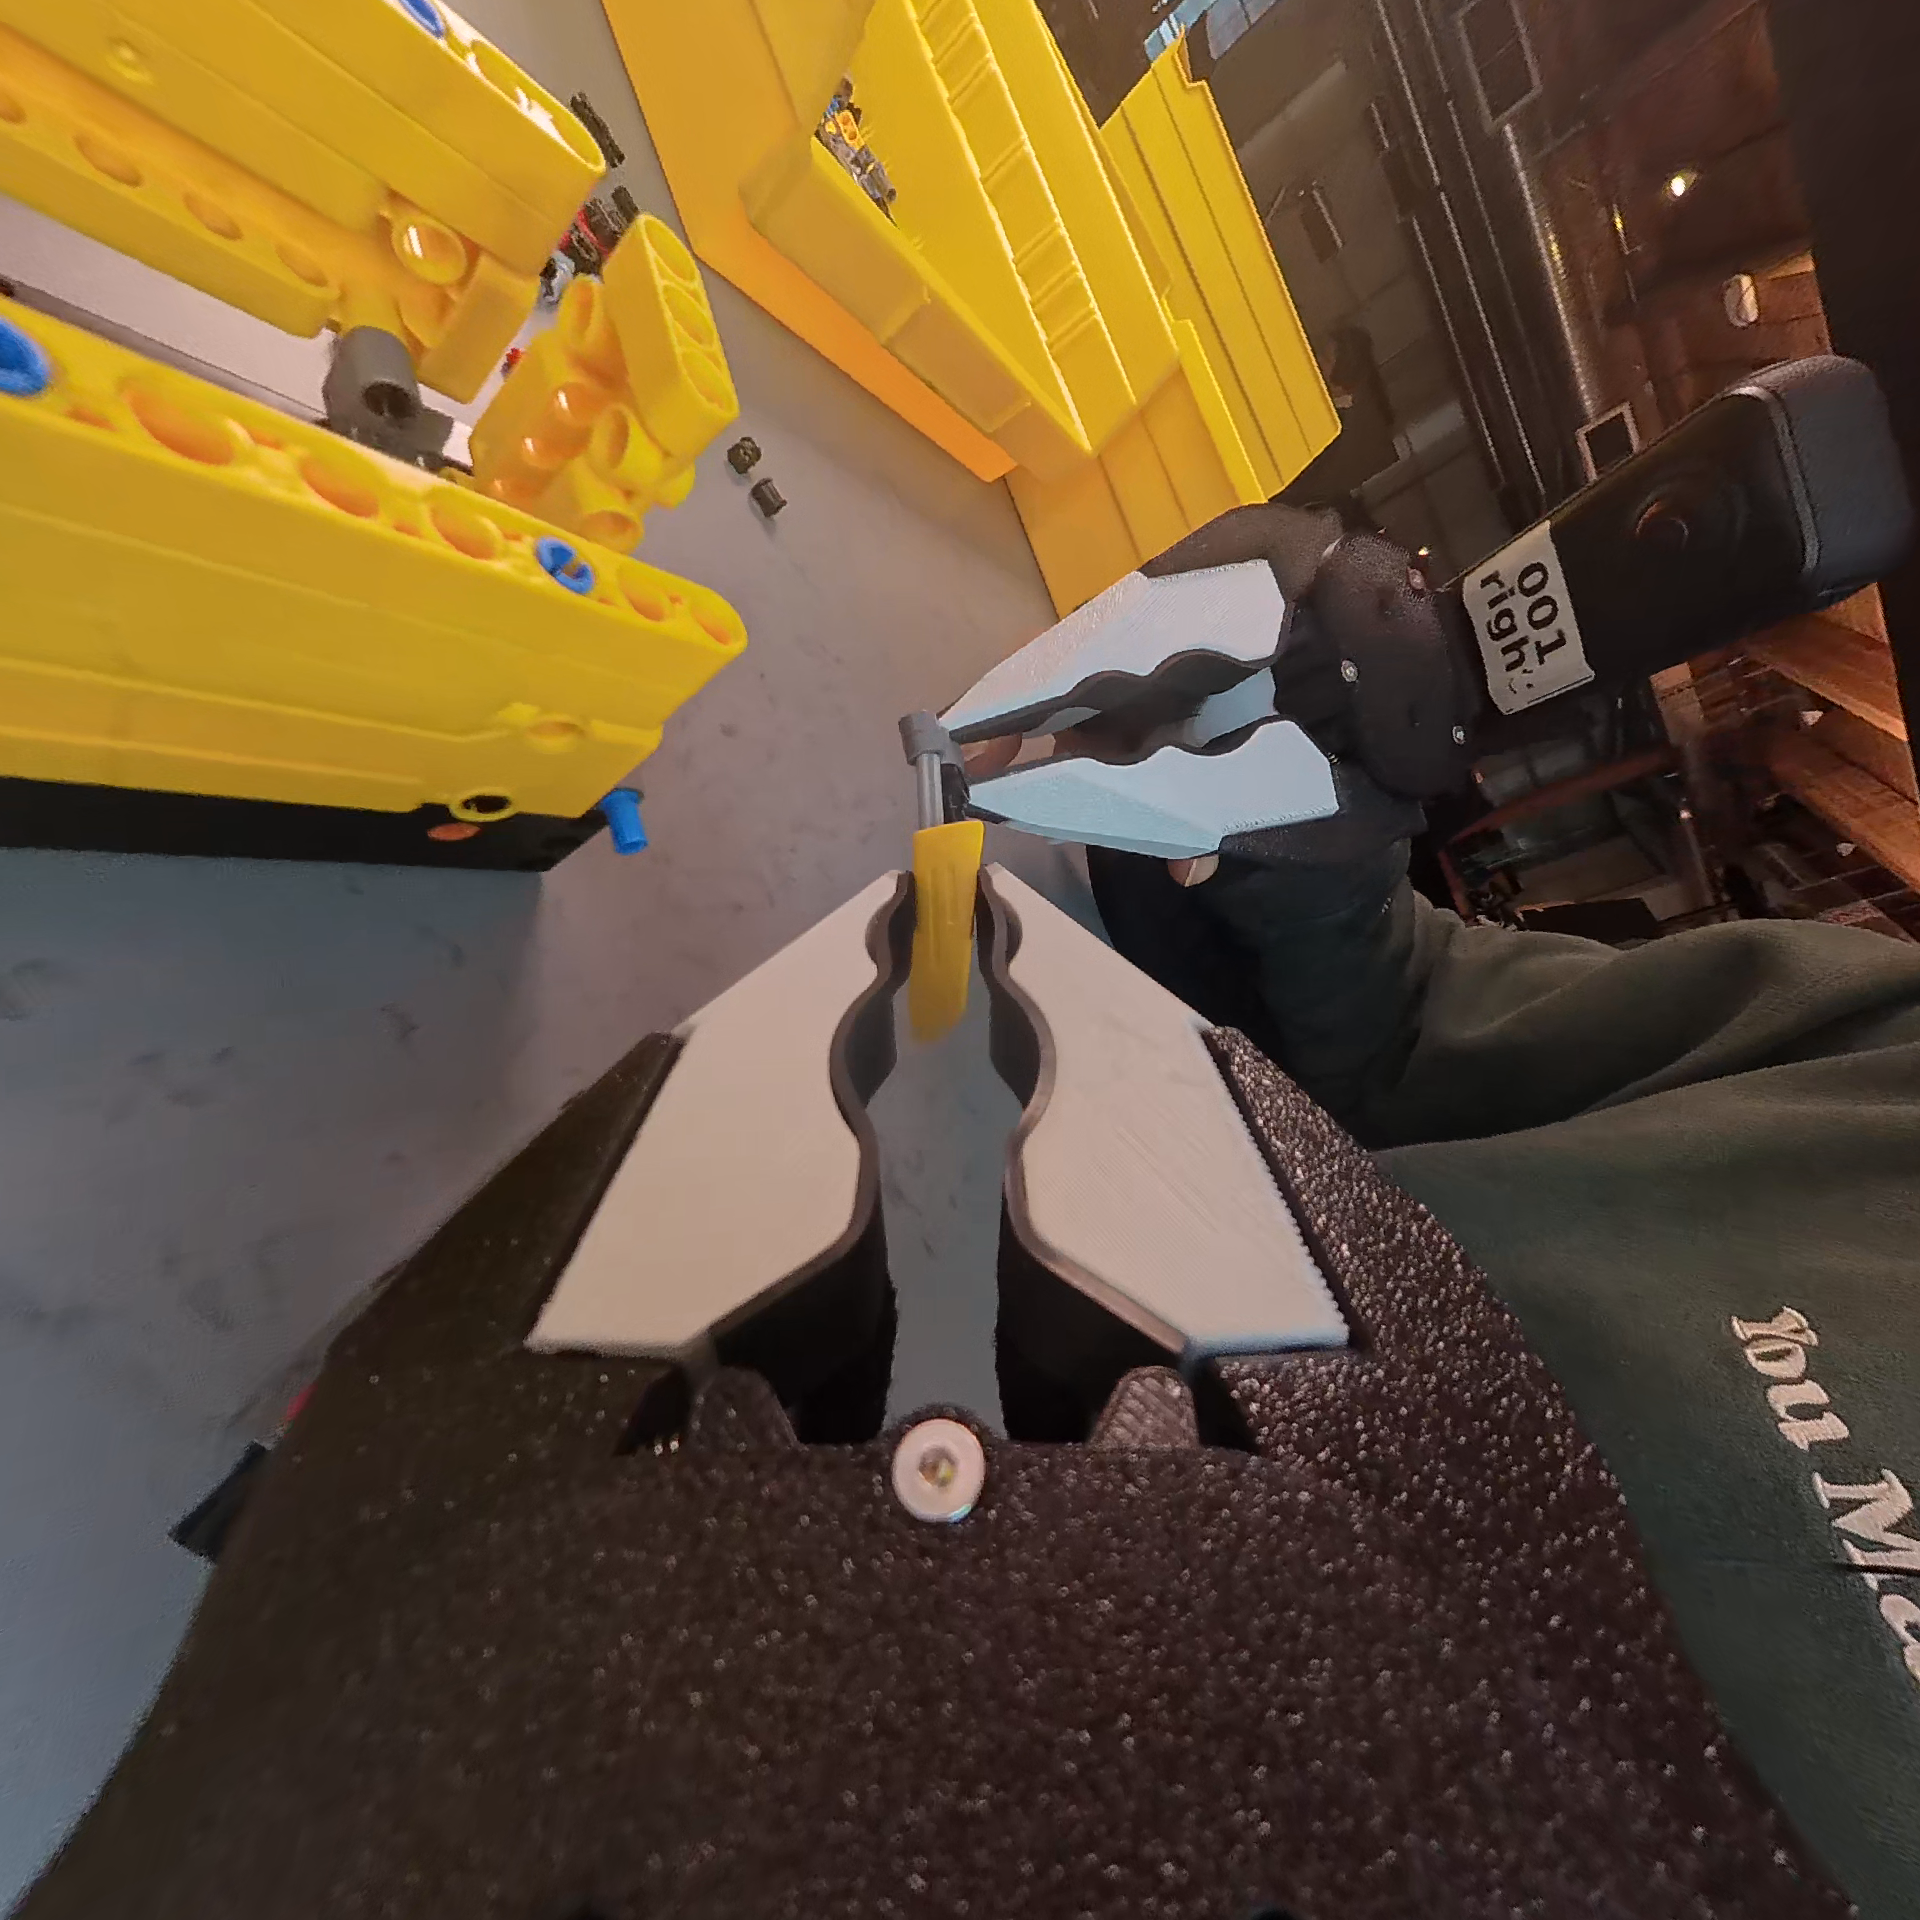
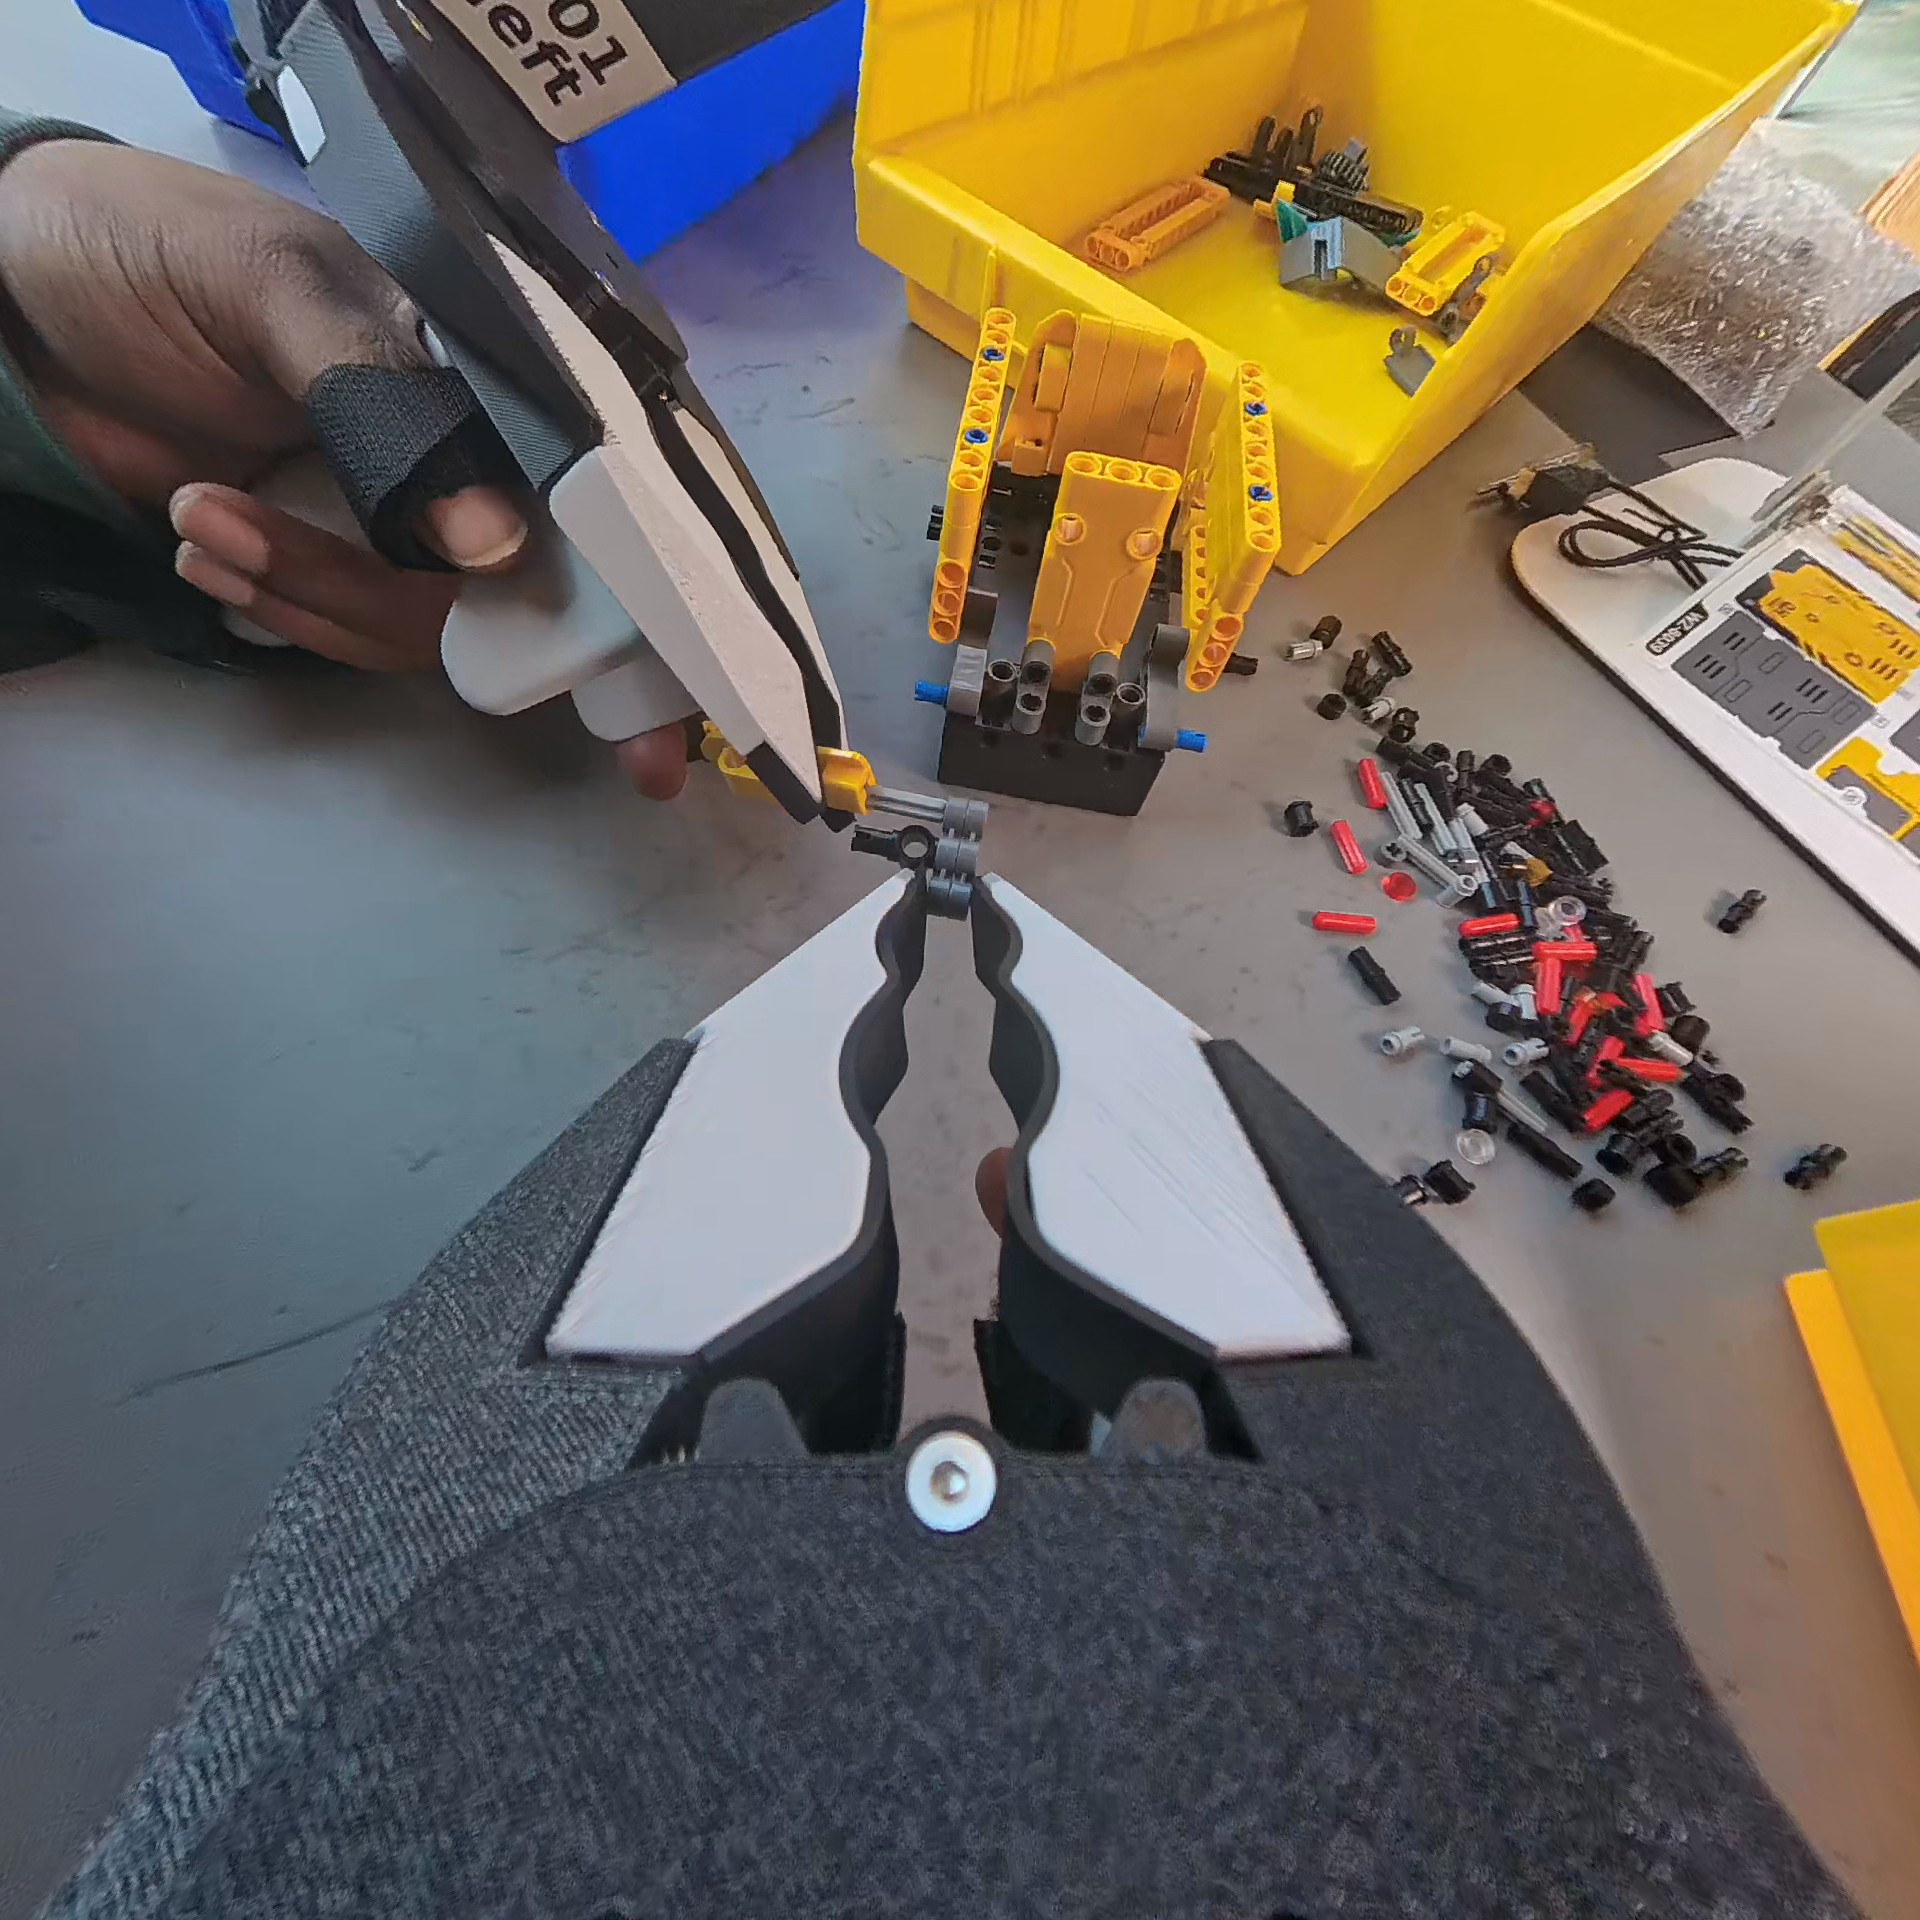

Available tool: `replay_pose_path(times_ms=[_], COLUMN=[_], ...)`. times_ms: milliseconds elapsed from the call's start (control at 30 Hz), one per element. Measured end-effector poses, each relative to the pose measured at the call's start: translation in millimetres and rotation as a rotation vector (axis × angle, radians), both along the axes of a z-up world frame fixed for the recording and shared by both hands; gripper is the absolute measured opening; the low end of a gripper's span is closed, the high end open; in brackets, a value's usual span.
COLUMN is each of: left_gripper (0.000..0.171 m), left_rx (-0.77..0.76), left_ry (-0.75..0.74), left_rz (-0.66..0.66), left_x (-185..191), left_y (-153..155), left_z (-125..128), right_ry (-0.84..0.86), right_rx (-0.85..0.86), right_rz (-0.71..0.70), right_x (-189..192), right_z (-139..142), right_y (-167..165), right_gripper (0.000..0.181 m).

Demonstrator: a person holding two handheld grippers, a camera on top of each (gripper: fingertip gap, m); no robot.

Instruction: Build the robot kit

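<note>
My left gripper (image 1: 943,883) is shut on a small yellow brick piece (image 1: 943,940); it shows again in the right wrist view (image 2: 844,781). A grey axle (image 2: 909,803) sticks out of the yellow piece. My right gripper (image 2: 945,883) is shut on a grey connector (image 2: 956,857) that carries a black pin piece (image 2: 891,840). The axle's tip meets the grey connector. In the left wrist view the right gripper (image 1: 951,774) comes in from the right, with the grey connector (image 1: 922,730) and axle (image 1: 928,795) just above the yellow piece.
A yellow and black brick model (image 2: 1091,561) stands on the grey table (image 2: 312,1039) just beyond the grippers. A yellow bin (image 2: 1351,343) with loose parts is behind it. A pile of small black, red and grey pins (image 2: 1538,997) lies right. A printed booklet (image 2: 1787,665) lies far right, a blue bin (image 2: 717,125) at the back.
</note>
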State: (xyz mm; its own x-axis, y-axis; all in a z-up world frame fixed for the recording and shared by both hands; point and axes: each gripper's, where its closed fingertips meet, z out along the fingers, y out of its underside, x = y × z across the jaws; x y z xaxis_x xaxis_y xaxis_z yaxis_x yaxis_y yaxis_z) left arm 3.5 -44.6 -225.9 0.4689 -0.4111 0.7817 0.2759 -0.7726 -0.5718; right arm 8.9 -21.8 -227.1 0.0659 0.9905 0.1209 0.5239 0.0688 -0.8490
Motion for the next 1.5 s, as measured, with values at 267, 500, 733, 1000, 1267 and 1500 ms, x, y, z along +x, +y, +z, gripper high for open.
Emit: replay_pose_path(times_ms=[267,500,733,1000,1267,1500], left_gripper=[0.010,0.010,0.009,0.009,0.008,0.008], left_rx=[-0.024,0.013,0.068,0.096,0.110,0.159], left_ry=[0.016,0.155,0.219,0.197,0.098,0.025], left_rz=[-0.011,-0.047,-0.060,-0.112,-0.180,-0.272], left_x=[2.0,6.8,9.4,17.3,26.9,38.3], left_y=[-1.6,-6.9,-8.8,-16.0,-25.3,-39.0], left_z=[-5.5,-14.8,-14.0,-10.2,0.3,13.9], right_ry=[-0.032,-0.049,-0.034,0.003,0.085,0.164], right_rx=[0.125,0.116,0.060,0.147,0.162,0.046], right_rz=[0.021,0.076,0.109,0.237,0.322,0.424], right_x=[-0.5,3.7,6.8,14.2,19.1,32.2], right_z=[-2.6,-5.4,-3.3,3.0,17.7,32.8], right_y=[-0.6,-5.2,-8.8,-18.1,-28.6,-41.4], right_gripper=[0.007,0.007,0.007,0.007,0.008,0.008])
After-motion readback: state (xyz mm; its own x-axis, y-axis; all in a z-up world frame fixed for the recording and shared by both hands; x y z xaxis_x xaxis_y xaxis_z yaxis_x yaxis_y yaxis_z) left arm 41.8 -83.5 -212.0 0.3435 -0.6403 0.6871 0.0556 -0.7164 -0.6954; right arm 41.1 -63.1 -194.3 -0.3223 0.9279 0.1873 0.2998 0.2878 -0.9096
